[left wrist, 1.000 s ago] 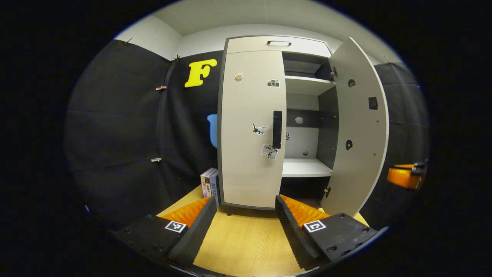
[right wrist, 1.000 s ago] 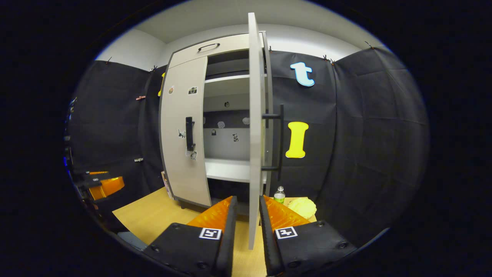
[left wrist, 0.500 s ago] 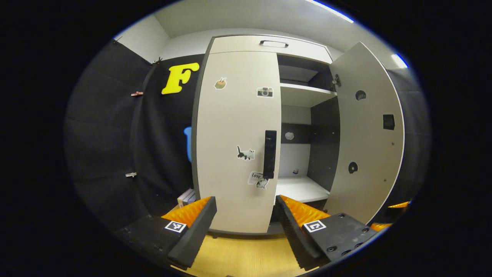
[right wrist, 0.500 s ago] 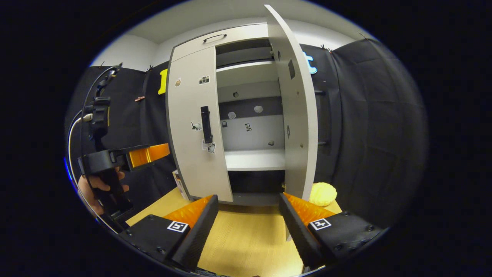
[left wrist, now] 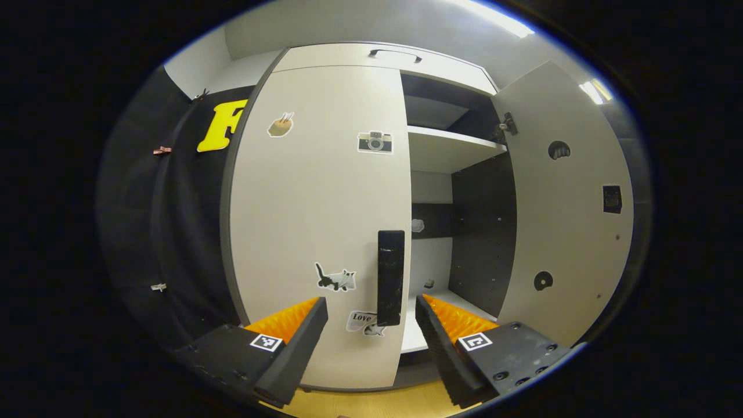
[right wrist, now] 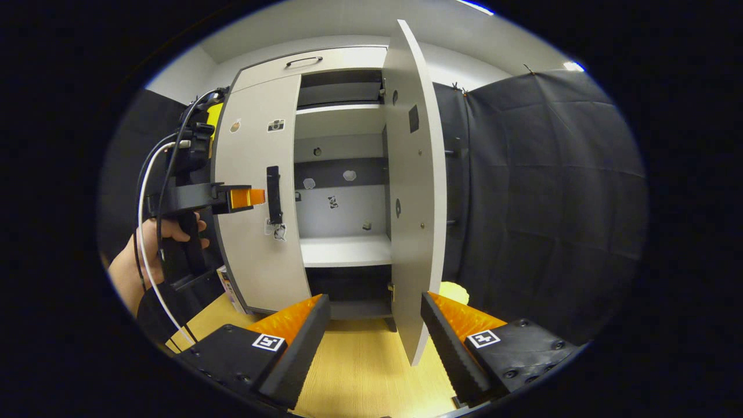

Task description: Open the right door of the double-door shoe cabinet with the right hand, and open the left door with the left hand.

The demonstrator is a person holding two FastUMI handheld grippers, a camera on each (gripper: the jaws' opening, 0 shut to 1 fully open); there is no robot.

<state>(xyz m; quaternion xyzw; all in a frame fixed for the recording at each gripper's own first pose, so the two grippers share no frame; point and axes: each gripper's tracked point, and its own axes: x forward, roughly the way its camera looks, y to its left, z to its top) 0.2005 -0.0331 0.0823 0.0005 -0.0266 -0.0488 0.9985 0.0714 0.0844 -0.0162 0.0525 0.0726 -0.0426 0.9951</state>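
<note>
Closer now: left gripper (left wrist: 371, 310), jaws wide, nears the shut left door's handle (left wrist: 390, 277). Right door (right wrist: 413, 191) stands open; right gripper (right wrist: 376, 316), jaws wide, holds nothing. Risk: fingers closing early could strike the handle. Handle's depth off the door is hard to judge.

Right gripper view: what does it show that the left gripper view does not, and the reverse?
Right gripper view: a hand holding the left gripper beside the left door's handle, and a yellow object behind the open right door. Left gripper view: its own fingers apart below the handle, and a cat sticker. Both: left door shut, right door open, shelves.
</note>
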